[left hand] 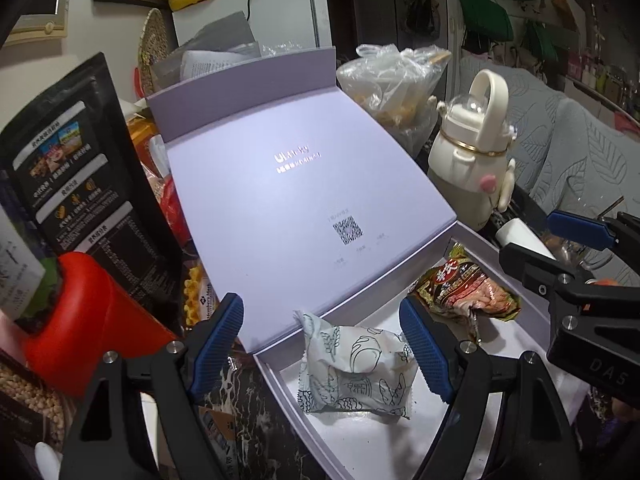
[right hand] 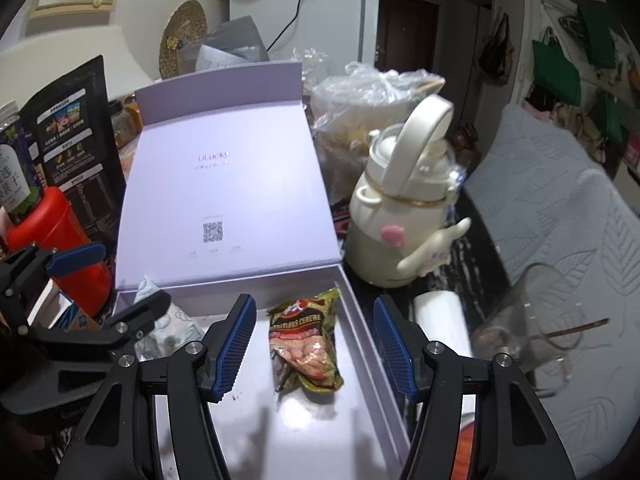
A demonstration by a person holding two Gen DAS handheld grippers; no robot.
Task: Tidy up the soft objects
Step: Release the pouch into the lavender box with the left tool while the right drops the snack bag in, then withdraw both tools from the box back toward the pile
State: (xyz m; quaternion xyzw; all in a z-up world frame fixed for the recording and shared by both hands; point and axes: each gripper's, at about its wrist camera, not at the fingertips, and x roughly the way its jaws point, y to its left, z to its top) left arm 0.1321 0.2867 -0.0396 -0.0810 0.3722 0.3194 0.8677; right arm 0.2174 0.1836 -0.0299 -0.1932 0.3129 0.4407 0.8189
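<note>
Cereal pkt (right hand: 306, 346) lying in box (right hand: 360, 304) btwn parted, untouching R gripper (right hand: 315, 344) pads; L gripper (left hand: 322, 350) wide.

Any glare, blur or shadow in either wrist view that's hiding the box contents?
Left wrist view: glare washes out the lettering on the open lid; the white packet stays sharp. Right wrist view: tong shadows fall on the box floor, short of the cereal packet; the glass at right is blurred.
</note>
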